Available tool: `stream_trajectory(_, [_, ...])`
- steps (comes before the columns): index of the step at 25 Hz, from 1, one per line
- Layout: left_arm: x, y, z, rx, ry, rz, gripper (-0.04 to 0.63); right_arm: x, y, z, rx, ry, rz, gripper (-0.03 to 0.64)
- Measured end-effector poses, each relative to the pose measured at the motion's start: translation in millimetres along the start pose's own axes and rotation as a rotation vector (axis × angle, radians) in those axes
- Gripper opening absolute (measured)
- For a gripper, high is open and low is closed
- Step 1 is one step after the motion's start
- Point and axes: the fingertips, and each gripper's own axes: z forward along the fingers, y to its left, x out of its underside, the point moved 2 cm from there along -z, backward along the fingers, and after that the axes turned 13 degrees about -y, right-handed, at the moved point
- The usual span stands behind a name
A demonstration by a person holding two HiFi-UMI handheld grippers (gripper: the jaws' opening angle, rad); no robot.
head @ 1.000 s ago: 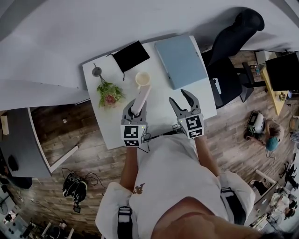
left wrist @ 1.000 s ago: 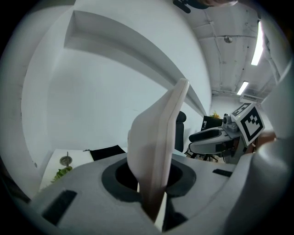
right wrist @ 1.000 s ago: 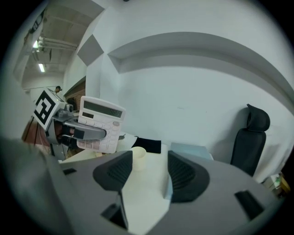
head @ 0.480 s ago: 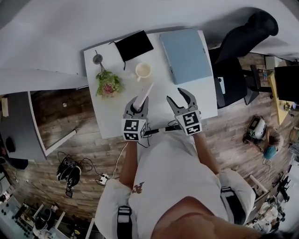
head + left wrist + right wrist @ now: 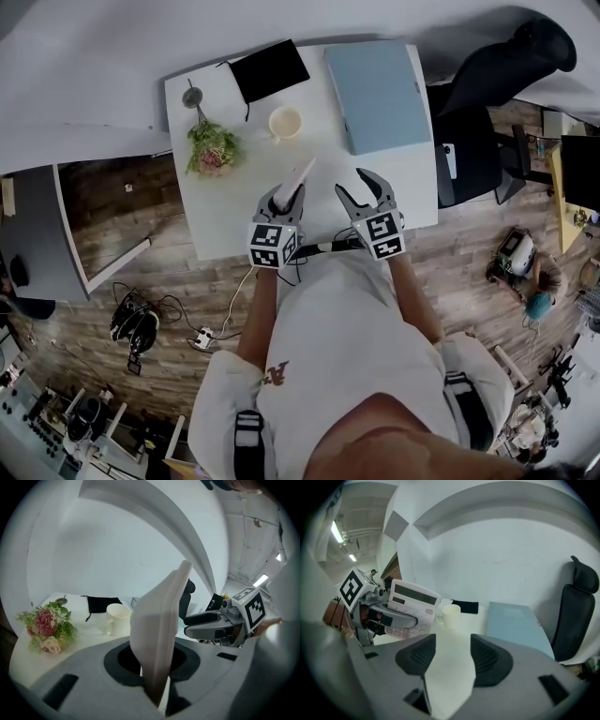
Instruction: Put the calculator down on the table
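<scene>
Over table [image 5: 225,211] | left hand-held gripper [image 5: 284,196] clamps calculator [image 5: 302,175] | long axis up-away

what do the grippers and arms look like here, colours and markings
Both the left gripper and right gripper are grey with curved jaws and dark ribbed pads, each bearing a cube of black-and-white square markers. A black cable lies near them. The person wears a white short-sleeved shirt.

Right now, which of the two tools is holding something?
The left tool, shut on the pale flat plastic calculator standing on edge; the right tool is open and empty.
</scene>
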Motion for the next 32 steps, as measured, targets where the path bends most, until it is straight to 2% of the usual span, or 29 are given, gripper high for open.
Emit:
stream_trajectory(15, [44,-2,16,0.037,0.112,-0.049,0.078,43,4,7,-0.029,0.099,0.033,0.236])
stream_trajectory(32, [84,0,25,0.068,0.194,-0.190,0.078,76,14,14,-0.075,0.176,0.051,0.235])
